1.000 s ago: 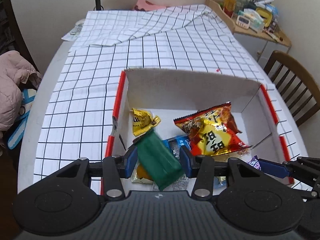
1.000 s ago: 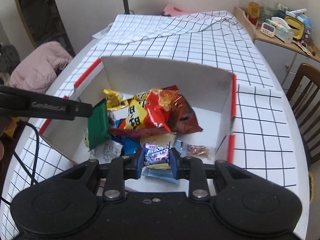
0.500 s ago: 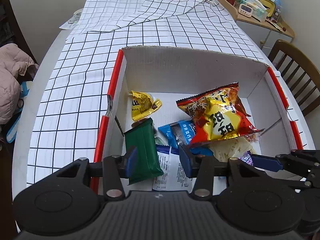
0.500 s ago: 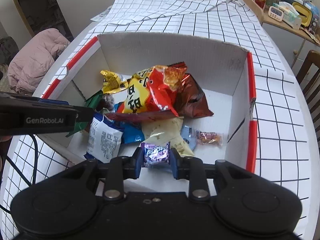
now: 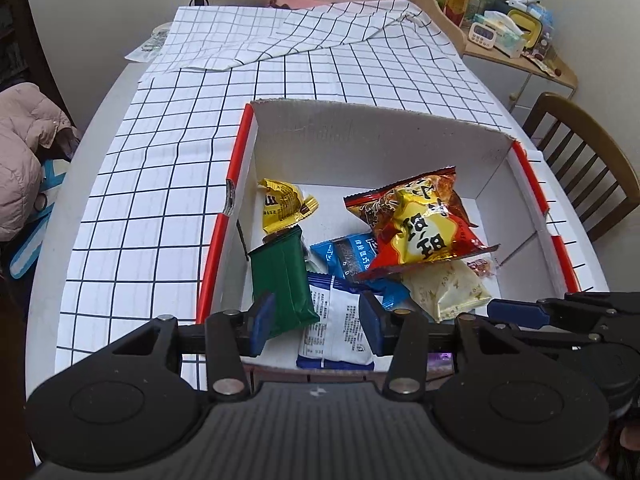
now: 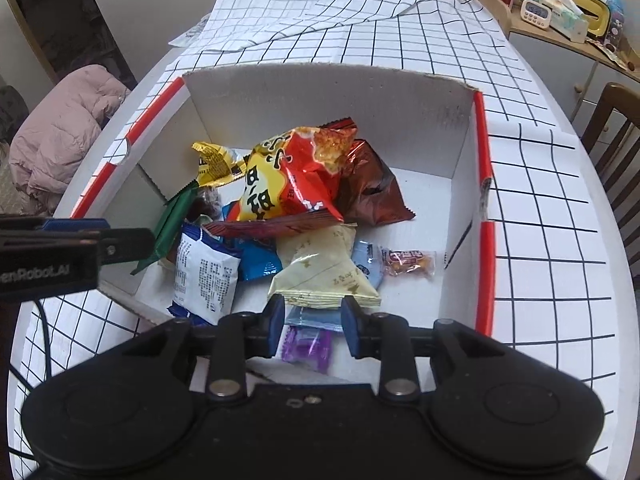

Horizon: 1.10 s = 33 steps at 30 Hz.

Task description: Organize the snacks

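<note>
A white cardboard box with red rims holds the snacks: a red and yellow chip bag, a yellow packet, a green packet, blue and white packets and a cream packet. My left gripper is open over the box's near edge; the green packet lies free between and beyond its fingers. My right gripper is open; the small purple packet lies loose in the box just under it. The box also shows in the right wrist view.
The box stands on a round table with a white grid cloth. A wooden chair stands at the right, a cluttered shelf behind it. A pink jacket lies at the left.
My left gripper has let go of the green packet, which now lies in the box. My right gripper has opened and dropped the purple packet into the box. Both grippers pulled back.
</note>
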Each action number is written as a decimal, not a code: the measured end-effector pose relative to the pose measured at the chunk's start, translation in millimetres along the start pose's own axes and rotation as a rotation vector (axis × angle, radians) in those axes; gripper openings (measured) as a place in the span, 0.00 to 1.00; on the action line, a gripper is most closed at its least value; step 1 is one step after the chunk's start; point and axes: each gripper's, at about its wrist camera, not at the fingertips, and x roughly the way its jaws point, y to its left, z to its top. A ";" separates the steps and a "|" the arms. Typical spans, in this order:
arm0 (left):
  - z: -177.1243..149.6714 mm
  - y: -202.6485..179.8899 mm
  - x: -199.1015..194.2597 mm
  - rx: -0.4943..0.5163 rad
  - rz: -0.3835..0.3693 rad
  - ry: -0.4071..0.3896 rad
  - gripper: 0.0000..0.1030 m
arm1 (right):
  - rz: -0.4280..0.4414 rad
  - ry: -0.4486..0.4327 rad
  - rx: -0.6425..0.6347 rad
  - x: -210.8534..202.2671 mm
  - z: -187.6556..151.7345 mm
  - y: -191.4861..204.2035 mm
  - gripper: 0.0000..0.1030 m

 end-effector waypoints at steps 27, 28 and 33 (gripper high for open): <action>-47.5 -7.1 -106.6 0.043 -0.042 -0.202 0.60 | 0.117 -0.228 -0.016 -111.5 -35.4 11.7 0.34; -50.1 -7.1 -110.7 0.040 -0.045 -0.209 0.60 | 0.123 -0.235 -0.016 -115.4 -37.2 12.8 0.35; -61.0 -5.9 -126.4 0.027 -0.054 -0.242 0.61 | 0.143 -0.274 -0.020 -131.8 -44.6 17.6 0.45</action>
